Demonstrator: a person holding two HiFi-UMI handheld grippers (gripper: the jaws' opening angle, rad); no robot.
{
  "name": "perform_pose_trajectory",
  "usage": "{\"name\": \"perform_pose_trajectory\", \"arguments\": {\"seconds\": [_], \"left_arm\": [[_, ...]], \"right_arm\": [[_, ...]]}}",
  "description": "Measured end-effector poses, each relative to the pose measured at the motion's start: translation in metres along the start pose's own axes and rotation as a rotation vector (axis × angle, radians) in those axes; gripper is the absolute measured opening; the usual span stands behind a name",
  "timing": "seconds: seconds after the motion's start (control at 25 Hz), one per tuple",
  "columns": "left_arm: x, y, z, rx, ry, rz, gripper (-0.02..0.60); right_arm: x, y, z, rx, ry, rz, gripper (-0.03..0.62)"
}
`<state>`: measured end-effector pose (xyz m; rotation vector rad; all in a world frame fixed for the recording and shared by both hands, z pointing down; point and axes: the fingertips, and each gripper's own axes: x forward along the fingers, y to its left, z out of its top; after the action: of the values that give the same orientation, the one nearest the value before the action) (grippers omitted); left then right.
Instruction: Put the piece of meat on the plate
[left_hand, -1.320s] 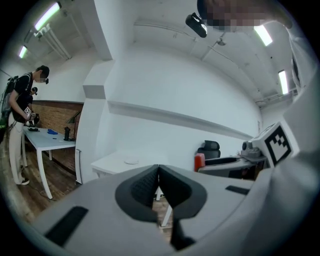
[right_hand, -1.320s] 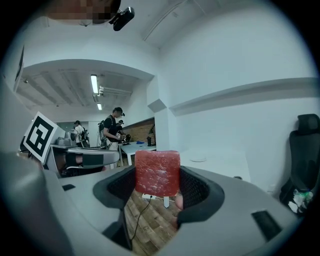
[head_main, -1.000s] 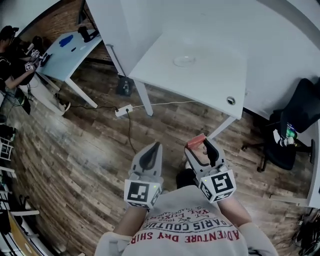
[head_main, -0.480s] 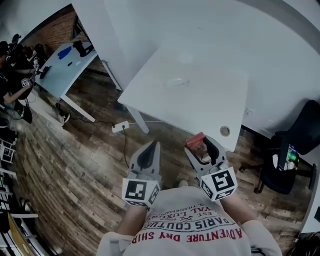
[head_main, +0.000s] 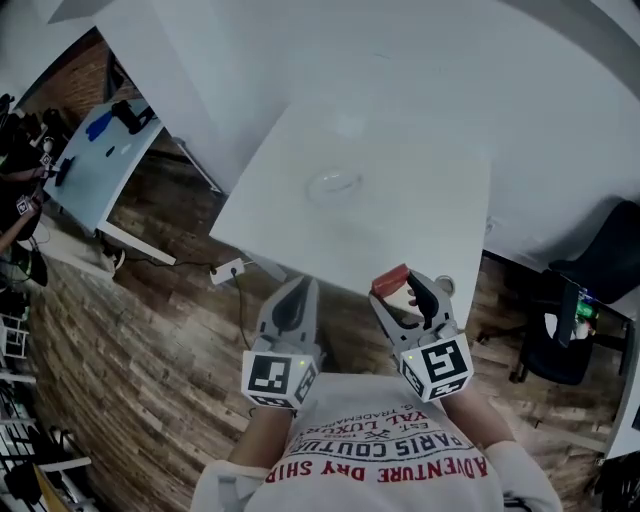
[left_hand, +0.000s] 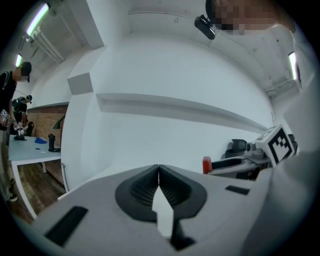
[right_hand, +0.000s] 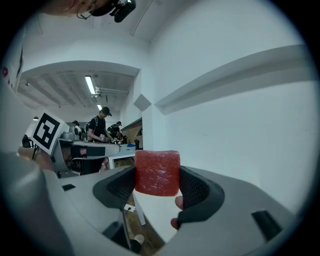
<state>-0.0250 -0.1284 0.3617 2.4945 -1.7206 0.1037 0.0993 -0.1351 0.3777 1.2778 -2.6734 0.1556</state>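
A red block of meat (right_hand: 157, 172) is clamped between the jaws of my right gripper (right_hand: 157, 176); the head view shows the meat (head_main: 391, 281) at the tip of that gripper (head_main: 398, 290), over the near edge of the white table (head_main: 400, 225). A clear plate (head_main: 335, 184) lies on the table, well beyond both grippers. My left gripper (head_main: 297, 292) is shut and empty, its tip at the table's near edge; in its own view the left gripper (left_hand: 158, 170) has its pads pressed together.
A cable hole (head_main: 444, 287) sits in the table's near right corner. A black office chair (head_main: 590, 300) stands at the right. A blue-topped table (head_main: 95, 165) with people beside it is at the far left. Wooden floor (head_main: 120, 340) lies below.
The white table and plate have come closer in the head view as I moved toward them. Both grippers now reach the table's near edge. The meat stays gripped.
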Motion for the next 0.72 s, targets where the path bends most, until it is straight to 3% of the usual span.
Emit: {"name": "perform_pose_trajectory", "arguments": {"seconds": [0.24,0.48,0.72], "left_arm": [[0.087,0.041,0.01,0.009,0.016,-0.123,0.008],[0.158,0.103,0.02,0.029,0.052,-0.226,0.007],[0.212,0.164,0.007,0.01,0.115,-0.301,0.008]], "right_arm": [[0.067,-0.045,0.008,0.048,0.024,-0.129,0.279],[0.145,-0.065,0.015,0.107,0.077,-0.225,0.279],[0.22,-0.079,0.002,0.19,0.159,-0.318,0.281]]}}
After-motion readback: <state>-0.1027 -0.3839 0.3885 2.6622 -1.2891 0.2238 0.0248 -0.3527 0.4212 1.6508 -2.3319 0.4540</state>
